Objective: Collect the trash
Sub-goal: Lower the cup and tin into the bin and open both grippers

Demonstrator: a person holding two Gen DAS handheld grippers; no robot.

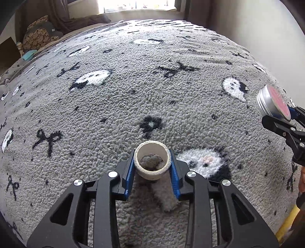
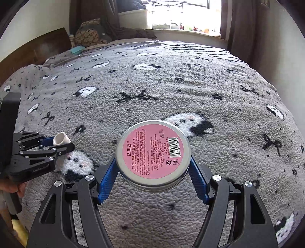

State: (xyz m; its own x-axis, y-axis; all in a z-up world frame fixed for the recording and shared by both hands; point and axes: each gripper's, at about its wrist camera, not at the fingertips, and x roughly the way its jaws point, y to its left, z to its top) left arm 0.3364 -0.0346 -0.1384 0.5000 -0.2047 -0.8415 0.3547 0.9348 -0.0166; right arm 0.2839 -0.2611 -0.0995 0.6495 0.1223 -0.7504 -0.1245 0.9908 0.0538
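My left gripper (image 1: pixel 152 160) is shut on a white cardboard tube (image 1: pixel 152 172), open end facing the camera, held just above the grey blanket (image 1: pixel 133 91). It also shows in the right wrist view (image 2: pixel 57 146), with the white tube (image 2: pixel 62 140) between its blue pads. My right gripper (image 2: pixel 153 164) is shut on a round metal tin (image 2: pixel 153 152) with a pink label and barcode, held above the blanket. The tin (image 1: pixel 273 104) also shows at the right edge of the left wrist view, in the right gripper (image 1: pixel 286 118).
The bed is covered by a grey fleece blanket (image 2: pixel 171 85) with black and white animal patterns. Pillows and a cushion (image 2: pixel 89 33) lie at the head. A window (image 2: pixel 181 15) is behind, and a wall (image 1: pixel 257 28) runs along the right.
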